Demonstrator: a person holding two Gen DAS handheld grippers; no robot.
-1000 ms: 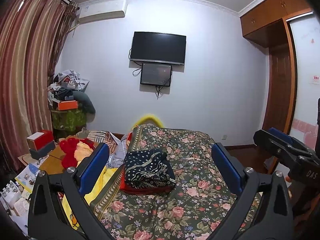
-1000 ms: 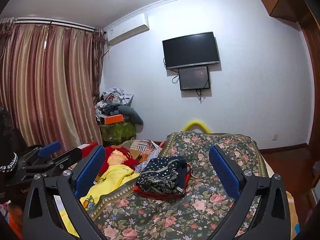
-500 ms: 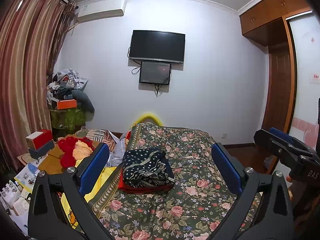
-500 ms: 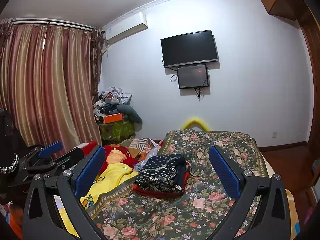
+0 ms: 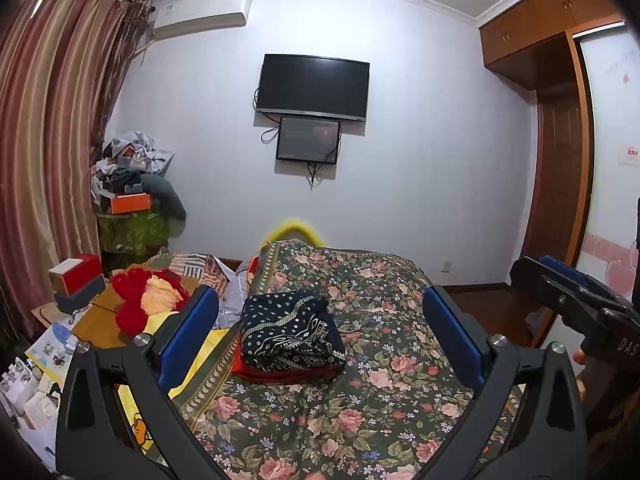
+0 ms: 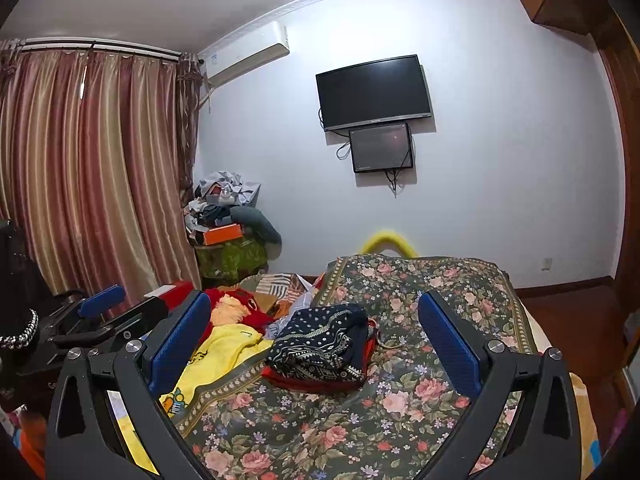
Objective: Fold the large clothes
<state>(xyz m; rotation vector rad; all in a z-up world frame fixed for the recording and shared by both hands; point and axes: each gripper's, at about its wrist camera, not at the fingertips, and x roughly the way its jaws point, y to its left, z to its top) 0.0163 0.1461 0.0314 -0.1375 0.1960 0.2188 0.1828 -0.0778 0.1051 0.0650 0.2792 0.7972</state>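
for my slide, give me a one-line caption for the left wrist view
Open left gripper held above a floral bedspread, facing a folded navy patterned garment stacked on red cloth.

A black television (image 5: 313, 86) hangs on the white wall, and everything else sits around it. Just below it hangs a smaller dark screen (image 5: 308, 139), cables dangling beneath. Up and to its left is a white air conditioner (image 5: 200, 14), with striped reddish curtains (image 5: 44, 152) further left. Low to its left, an orange box (image 5: 130, 203) tops a cluttered heap. To its right stands a wooden wardrobe (image 5: 556, 80).
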